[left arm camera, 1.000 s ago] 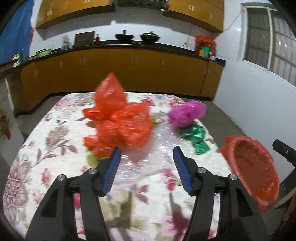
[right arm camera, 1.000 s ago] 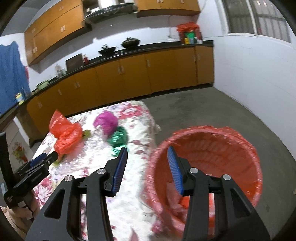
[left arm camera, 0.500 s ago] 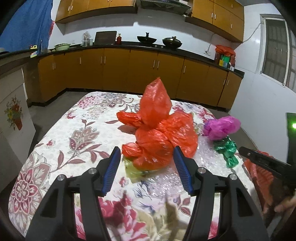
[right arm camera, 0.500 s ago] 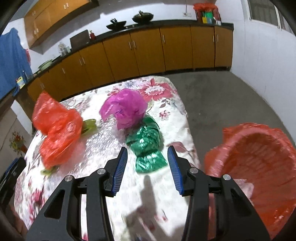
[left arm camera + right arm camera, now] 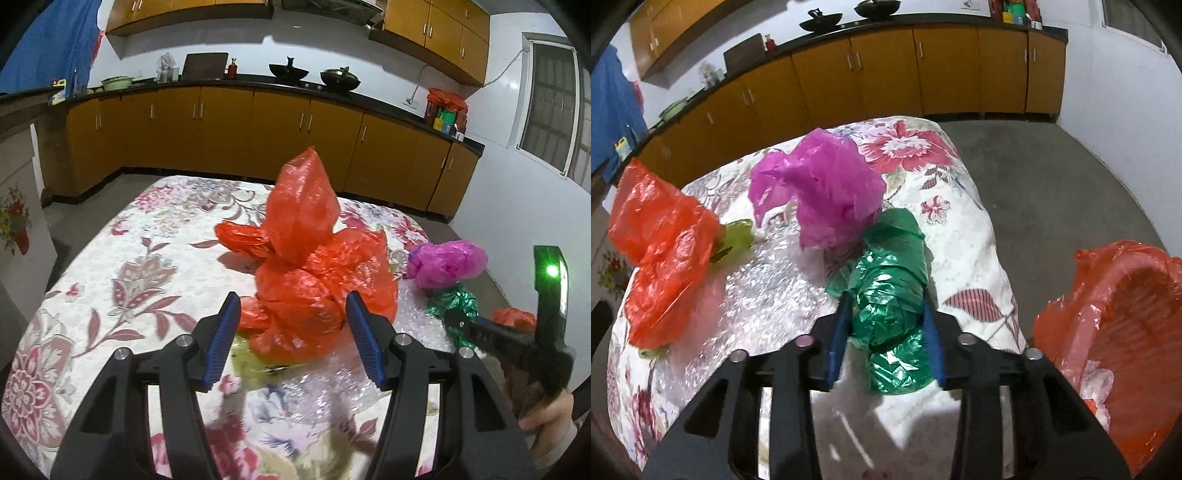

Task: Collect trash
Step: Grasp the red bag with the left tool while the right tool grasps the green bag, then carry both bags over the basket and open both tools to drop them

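A: Your right gripper (image 5: 886,328) has its jaws pressed in on the crumpled green bag (image 5: 892,295), which lies at the near right edge of the floral-clothed table (image 5: 960,229), touching the magenta bag (image 5: 820,195) behind it. The grip looks to be only on the middle of the bundle; the lower fold hangs loose below the pads.

B: So what should you worry about?

A: Thin film slips. If you lift fast, the loose end may slide out, or snag the magenta bag and drag it off the edge. The red bin (image 5: 1126,332) sits off the table to your right, lower than the top, so you have open floor to cross; a weak pinch drops the bag there.

B: And your left gripper (image 5: 291,332)?

A: Its jaws are spread wide, holding nothing, with the base of the big red bag (image 5: 314,280) between the pads. That bag is tall and puffy; closing low may catch only a wrinkle and tip it. A yellow-green scrap (image 5: 251,360) and clear bubble wrap (image 5: 332,380) lie under it, and either could come up with it
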The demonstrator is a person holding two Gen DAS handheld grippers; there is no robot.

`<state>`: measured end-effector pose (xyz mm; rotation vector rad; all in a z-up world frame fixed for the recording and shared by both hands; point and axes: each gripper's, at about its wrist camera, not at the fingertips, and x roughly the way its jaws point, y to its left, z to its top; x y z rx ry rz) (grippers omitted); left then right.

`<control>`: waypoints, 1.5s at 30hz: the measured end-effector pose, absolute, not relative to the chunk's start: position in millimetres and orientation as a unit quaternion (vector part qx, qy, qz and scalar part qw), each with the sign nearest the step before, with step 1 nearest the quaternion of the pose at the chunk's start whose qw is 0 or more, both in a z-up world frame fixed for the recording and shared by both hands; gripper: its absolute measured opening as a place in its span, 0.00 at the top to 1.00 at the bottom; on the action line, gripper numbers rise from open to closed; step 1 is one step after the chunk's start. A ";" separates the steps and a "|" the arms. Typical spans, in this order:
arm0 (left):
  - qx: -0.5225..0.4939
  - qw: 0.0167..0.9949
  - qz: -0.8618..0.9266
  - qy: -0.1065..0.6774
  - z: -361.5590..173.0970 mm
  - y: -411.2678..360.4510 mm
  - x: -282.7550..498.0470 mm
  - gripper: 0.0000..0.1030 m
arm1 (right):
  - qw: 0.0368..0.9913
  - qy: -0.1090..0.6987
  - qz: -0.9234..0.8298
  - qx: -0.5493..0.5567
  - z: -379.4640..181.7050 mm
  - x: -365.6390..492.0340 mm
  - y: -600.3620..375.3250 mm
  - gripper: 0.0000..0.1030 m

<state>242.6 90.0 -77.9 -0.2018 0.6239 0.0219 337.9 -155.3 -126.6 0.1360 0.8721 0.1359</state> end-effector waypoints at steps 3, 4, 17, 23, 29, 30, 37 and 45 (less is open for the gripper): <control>-0.103 0.945 0.002 0.309 -77.6 83.4 250.7 0.40 | 0.904 0.418 0.070 0.060 -125.0 324.6 -158.1 0.70; -0.103 0.945 -0.001 0.310 -77.1 80.8 253.1 0.37 | 0.904 0.417 0.070 0.060 -124.8 319.1 -160.0 0.70; -0.075 0.925 -0.001 0.372 -101.4 66.7 285.0 0.72 | 0.903 0.413 0.085 0.083 -120.9 276.5 -178.0 0.71; -0.069 0.935 -0.010 0.348 -93.8 70.1 269.6 0.90 | 0.904 0.410 0.089 0.089 -114.9 268.1 -178.9 0.71; -0.081 0.947 -0.006 0.311 -69.0 81.3 245.9 0.90 | 0.909 0.397 0.090 0.092 -101.3 257.6 -179.0 0.71; -0.083 0.949 -0.005 0.305 -63.6 83.1 240.6 0.90 | 0.910 0.394 0.090 0.094 -98.8 254.6 -179.8 0.71; -0.097 0.953 -0.016 0.287 -42.3 86.7 214.2 0.90 | 0.918 0.375 0.086 0.094 -81.3 232.1 -186.7 0.71; -0.092 0.953 -0.059 0.281 -31.3 57.5 191.2 0.90 | 0.932 0.342 0.064 0.099 -53.1 197.8 -208.0 0.71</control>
